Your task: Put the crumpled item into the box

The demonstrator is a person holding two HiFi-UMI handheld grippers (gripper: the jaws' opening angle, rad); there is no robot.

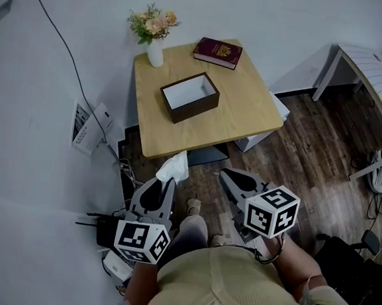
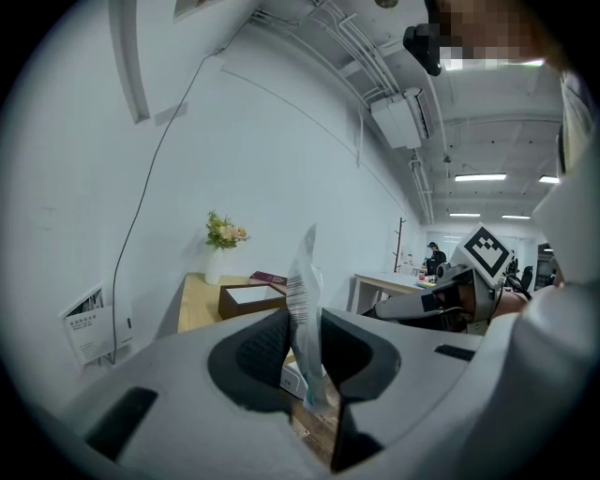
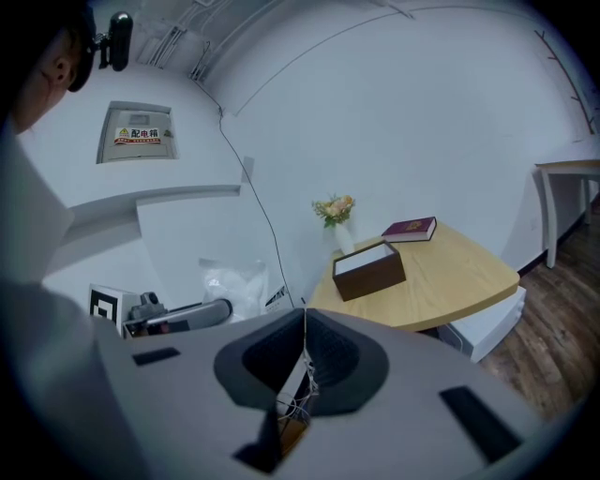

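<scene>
Table (image 1: 247,113): wooden, seen ahead, well apart from both grippers.
Box (image 1: 189,96): open, set on table, inside seen empty; book (image 1: 217,52) and vase (image 1: 155,54) near it.
Progress: item judged already lifted. Carrying to box, placing and release are left.
Left gripper (image 1: 164,181): jaws clenched on item (image 1: 174,167). White wrapper is pinched upright between pads, top sticking out beyond tips, held short of table edge.
Right gripper (image 1: 232,179): jaws pressed together, nothing held.
</scene>
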